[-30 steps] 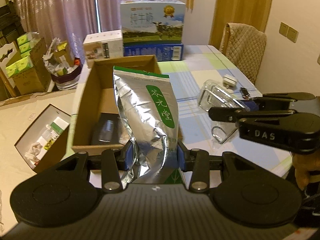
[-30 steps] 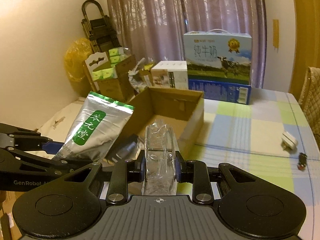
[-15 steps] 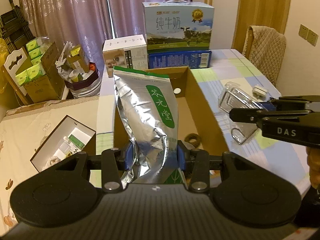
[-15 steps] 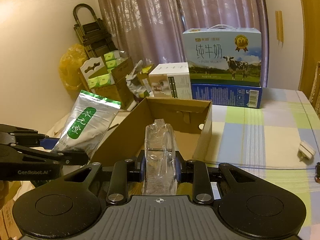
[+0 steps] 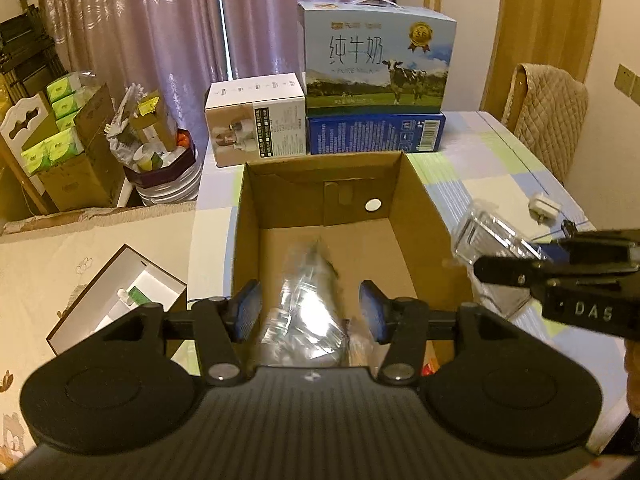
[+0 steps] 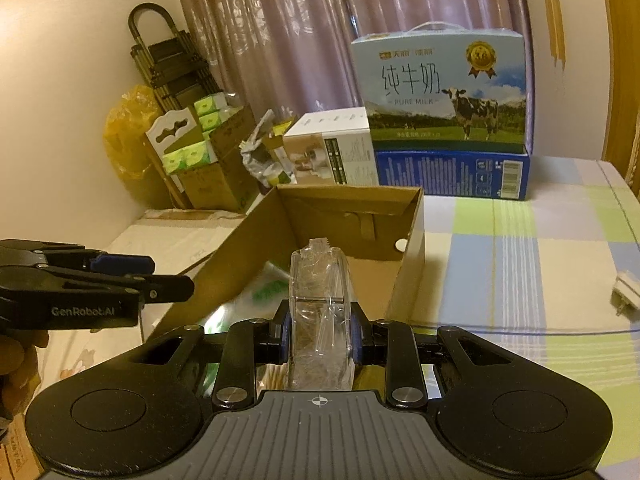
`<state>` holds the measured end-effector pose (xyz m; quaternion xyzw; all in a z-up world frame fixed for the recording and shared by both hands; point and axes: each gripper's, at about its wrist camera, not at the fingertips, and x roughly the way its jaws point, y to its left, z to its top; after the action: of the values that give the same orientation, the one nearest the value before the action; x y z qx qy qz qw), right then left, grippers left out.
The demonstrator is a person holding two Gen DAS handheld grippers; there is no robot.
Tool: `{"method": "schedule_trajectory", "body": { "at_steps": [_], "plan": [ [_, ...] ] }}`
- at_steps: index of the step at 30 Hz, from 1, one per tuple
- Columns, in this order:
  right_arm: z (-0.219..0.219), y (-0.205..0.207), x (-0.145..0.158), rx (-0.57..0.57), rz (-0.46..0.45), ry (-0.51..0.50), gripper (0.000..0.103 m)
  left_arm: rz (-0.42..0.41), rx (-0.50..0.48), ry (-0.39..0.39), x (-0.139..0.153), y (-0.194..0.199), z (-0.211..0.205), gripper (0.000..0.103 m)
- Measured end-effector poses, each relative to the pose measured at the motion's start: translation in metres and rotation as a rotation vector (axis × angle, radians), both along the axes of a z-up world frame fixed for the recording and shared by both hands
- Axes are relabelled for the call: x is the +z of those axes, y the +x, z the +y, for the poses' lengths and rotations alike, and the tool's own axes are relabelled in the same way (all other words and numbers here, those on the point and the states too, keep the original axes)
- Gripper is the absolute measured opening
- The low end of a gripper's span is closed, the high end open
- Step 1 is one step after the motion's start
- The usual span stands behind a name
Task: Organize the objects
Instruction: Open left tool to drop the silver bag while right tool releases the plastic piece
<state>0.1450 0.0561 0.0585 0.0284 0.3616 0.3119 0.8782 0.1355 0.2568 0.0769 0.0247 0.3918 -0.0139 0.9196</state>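
Observation:
An open cardboard box (image 5: 420, 200) stands on the checked tablecloth. Over its near end my left gripper (image 5: 310, 310) has its jaws opening. The silver foil pouch (image 5: 306, 312) is blurred and dropping between the blue pads, which stand clear of it. In the right wrist view the pouch (image 6: 264, 292) shows as a pale green smear inside the box (image 6: 356, 200). My right gripper (image 6: 320, 332) is shut on a clear plastic container (image 6: 320, 304), held upright over the box's near right corner. The same container (image 5: 484, 236) appears at the right of the left wrist view.
A milk carton case (image 5: 378, 64) on a blue box (image 5: 376, 134) and a white product box (image 5: 256, 118) stand behind the cardboard box. A white plug (image 5: 544, 208) lies on the table's right side. A chair (image 5: 550, 128) and an open white box (image 5: 120, 296) flank the table.
The left jaws have spread and the foil pouch has slipped from upright between them down into the box. Both grippers have moved further over the box; the right still holds the clear container.

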Motion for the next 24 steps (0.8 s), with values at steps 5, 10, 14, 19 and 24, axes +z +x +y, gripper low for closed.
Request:
{"method": "schedule_trajectory", "body": {
  "at_steps": [5,10,14,19,24],
  "plan": [
    [0.002,-0.001,-0.005,0.000,0.017,0.004,0.025,-0.006,0.020,-0.003,-0.001,-0.008,0.004,0.049],
    [0.007,0.001,-0.005,-0.001,0.027,0.014,0.025,-0.014,0.027,-0.001,0.001,-0.017,0.006,0.054],
    [0.012,0.006,-0.004,-0.003,0.019,0.038,0.025,-0.018,0.033,-0.012,0.002,-0.021,0.008,0.054],
    [0.014,0.015,-0.001,-0.028,-0.034,0.087,0.042,-0.017,0.045,-0.019,-0.001,-0.022,0.013,0.057],
    [0.001,0.016,0.003,-0.073,-0.056,0.093,0.048,-0.013,0.057,-0.024,-0.004,-0.029,0.016,0.059]
  ]
}}
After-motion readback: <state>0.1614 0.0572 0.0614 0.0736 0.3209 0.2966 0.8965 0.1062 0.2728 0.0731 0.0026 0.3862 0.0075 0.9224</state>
